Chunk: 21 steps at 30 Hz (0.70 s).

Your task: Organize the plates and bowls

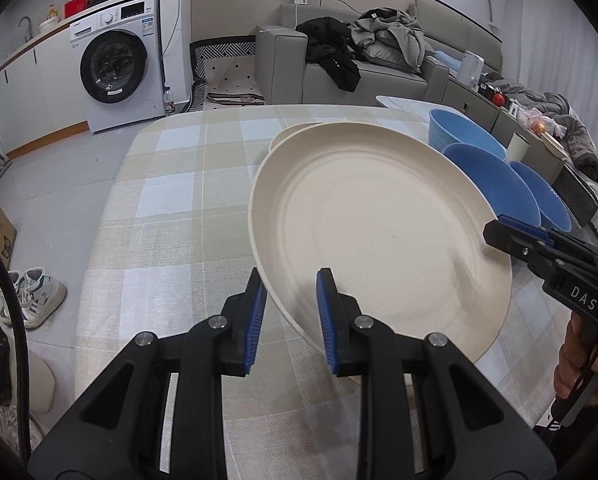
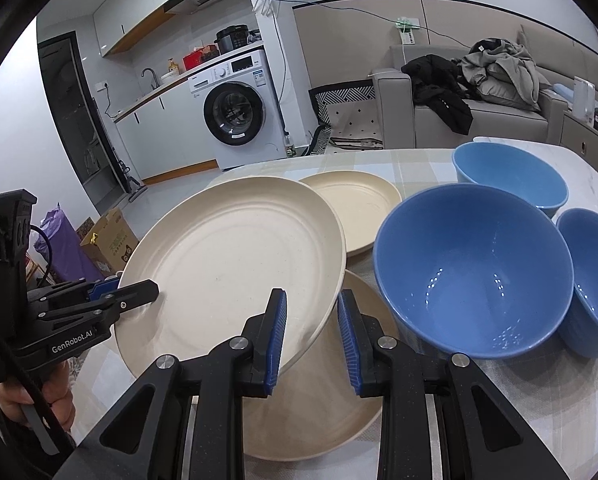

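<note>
A large cream plate hangs tilted above the table, held at two sides of its rim. My left gripper is shut on its near-left rim and shows at the left of the right wrist view. My right gripper is shut on the opposite rim and shows at the right of the left wrist view. A second cream plate lies flat under the lifted one. A smaller cream plate lies farther back. To the right stand three blue bowls: a big one, one behind it and one at the edge.
The table wears a checked cloth. Beyond it stand a washing machine and a grey sofa piled with clothes. Shoes and a cardboard box sit on the floor to the left. A hand grips the left tool's handle.
</note>
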Each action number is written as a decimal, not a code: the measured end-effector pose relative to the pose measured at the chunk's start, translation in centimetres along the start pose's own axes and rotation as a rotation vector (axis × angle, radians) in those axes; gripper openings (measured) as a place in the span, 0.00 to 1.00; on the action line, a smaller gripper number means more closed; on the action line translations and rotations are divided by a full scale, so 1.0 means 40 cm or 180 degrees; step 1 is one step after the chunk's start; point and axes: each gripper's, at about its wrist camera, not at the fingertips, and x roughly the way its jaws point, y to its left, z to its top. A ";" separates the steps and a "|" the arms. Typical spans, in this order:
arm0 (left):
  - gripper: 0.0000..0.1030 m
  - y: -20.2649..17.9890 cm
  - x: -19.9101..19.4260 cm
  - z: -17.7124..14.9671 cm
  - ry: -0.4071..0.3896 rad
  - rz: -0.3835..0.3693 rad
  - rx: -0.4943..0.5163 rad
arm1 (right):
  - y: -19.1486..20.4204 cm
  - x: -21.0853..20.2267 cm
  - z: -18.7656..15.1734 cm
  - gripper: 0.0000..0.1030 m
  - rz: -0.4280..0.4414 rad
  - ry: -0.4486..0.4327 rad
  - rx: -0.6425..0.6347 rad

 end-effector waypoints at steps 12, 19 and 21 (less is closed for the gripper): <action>0.21 -0.013 0.055 -0.008 0.0162 -0.0011 0.0149 | -0.023 0.007 -0.031 0.26 -0.0069 0.0113 0.0058; 0.21 -0.017 0.090 -0.021 0.0264 0.0011 0.0209 | -0.036 0.018 -0.052 0.26 -0.0091 0.0186 0.0066; 0.22 -0.018 0.097 -0.025 0.0285 0.0026 0.0233 | -0.038 0.022 -0.056 0.26 -0.0099 0.0208 0.0060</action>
